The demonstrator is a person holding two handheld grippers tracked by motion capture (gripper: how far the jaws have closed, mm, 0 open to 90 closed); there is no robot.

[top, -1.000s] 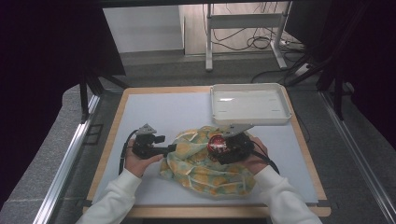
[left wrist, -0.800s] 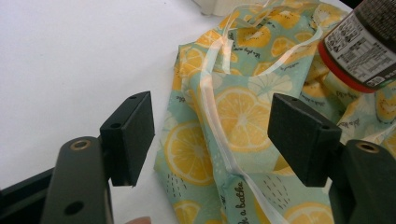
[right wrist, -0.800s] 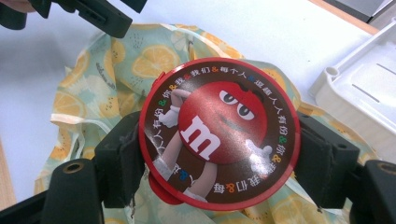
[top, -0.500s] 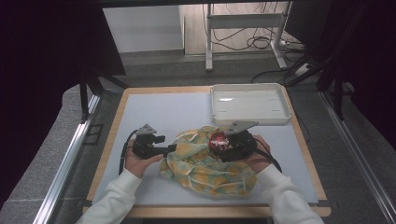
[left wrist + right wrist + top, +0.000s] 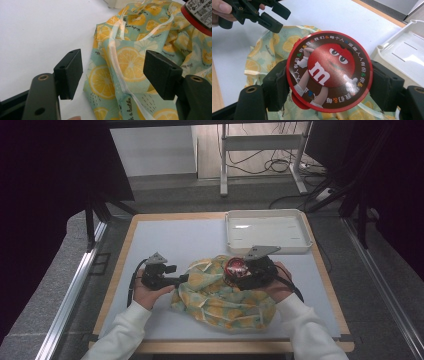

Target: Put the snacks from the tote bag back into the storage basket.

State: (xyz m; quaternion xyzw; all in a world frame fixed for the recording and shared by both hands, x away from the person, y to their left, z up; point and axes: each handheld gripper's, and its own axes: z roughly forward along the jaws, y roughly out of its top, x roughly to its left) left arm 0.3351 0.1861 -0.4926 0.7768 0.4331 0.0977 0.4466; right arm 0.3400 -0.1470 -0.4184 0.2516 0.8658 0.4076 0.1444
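Observation:
A crumpled lemon-print cloth bag [image 5: 220, 295] lies on the white mat near the front. My right gripper [image 5: 235, 271] is shut on a round red candy tin [image 5: 235, 266] and holds it over the bag's upper right part. In the right gripper view the candy tin [image 5: 328, 71] sits between both pads, lid toward the camera. My left gripper [image 5: 181, 279] stands open at the bag's left edge. In the left gripper view the lemon-print bag [image 5: 130, 62] with its clear ribbon lies between the spread jaws, which do not touch it.
An empty white tray [image 5: 267, 231] stands at the back right of the mat, also seen as the white tray [image 5: 404, 52] in the right gripper view. The table's wooden edge [image 5: 220, 346] runs along the front. Bare mat [image 5: 170, 240] lies behind the bag.

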